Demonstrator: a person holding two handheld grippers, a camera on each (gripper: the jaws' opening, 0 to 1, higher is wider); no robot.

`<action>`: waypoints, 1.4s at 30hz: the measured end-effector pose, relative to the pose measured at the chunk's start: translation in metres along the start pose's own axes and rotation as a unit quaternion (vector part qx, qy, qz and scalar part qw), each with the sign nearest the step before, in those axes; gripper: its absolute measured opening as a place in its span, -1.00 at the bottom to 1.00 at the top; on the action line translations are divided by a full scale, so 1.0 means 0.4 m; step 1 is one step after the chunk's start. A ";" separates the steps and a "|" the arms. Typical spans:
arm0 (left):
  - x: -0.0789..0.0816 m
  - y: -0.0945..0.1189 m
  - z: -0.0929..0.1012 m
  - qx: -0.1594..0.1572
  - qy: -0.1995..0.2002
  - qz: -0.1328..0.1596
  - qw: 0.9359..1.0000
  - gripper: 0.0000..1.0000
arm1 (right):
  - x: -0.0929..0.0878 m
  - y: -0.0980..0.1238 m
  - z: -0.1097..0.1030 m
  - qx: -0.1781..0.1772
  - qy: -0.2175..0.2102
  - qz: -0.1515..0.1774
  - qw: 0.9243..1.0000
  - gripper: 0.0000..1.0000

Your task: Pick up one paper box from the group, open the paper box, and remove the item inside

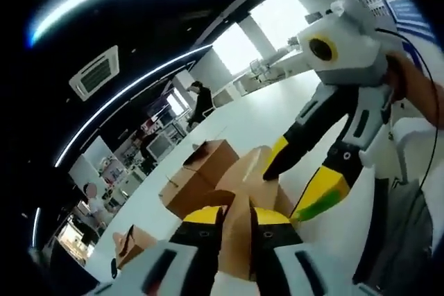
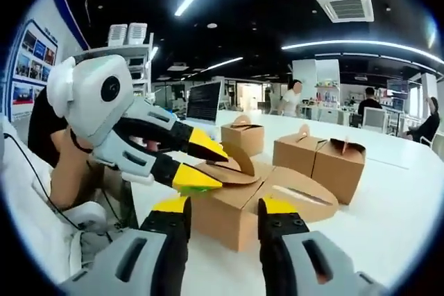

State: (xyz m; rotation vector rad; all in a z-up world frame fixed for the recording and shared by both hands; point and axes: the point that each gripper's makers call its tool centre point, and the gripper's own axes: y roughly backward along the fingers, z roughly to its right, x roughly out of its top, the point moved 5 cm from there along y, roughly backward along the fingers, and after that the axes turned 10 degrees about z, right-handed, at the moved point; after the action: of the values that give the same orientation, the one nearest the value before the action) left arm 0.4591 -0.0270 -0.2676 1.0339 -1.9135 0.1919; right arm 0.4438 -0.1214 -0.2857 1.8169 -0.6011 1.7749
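Observation:
A brown paper box (image 2: 220, 227) stands on the white table (image 2: 388, 220) with its top flaps spread open. My left gripper (image 1: 237, 217) is shut on one upright flap (image 1: 236, 240) of this box (image 1: 257, 171); in the right gripper view, the left gripper (image 2: 203, 163) reaches in from the left over the box top. My right gripper (image 2: 225, 206) is open, its jaws standing on either side of the box's near face. In the left gripper view, the right gripper (image 1: 291, 190) comes down from the upper right, one fingertip at the box top. I cannot see what is inside.
Three more closed paper boxes (image 2: 298, 154) with handle tops stand behind on the table, one (image 1: 201, 175) close by and another (image 1: 132, 244) further left. A person's arm (image 2: 69, 164) and white sleeve are at the left. Desks, screens and people fill the background.

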 end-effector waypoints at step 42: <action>-0.019 -0.031 -0.050 0.041 0.120 0.054 0.990 -0.96 | -0.018 -0.009 -0.031 0.008 -0.005 -0.009 1.000 -0.24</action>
State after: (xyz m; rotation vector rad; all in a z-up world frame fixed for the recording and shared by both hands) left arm 0.4828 -0.0202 -0.2658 0.9175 -1.7546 0.4403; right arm 0.4362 -0.1109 -0.2931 1.8362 -0.5741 1.7645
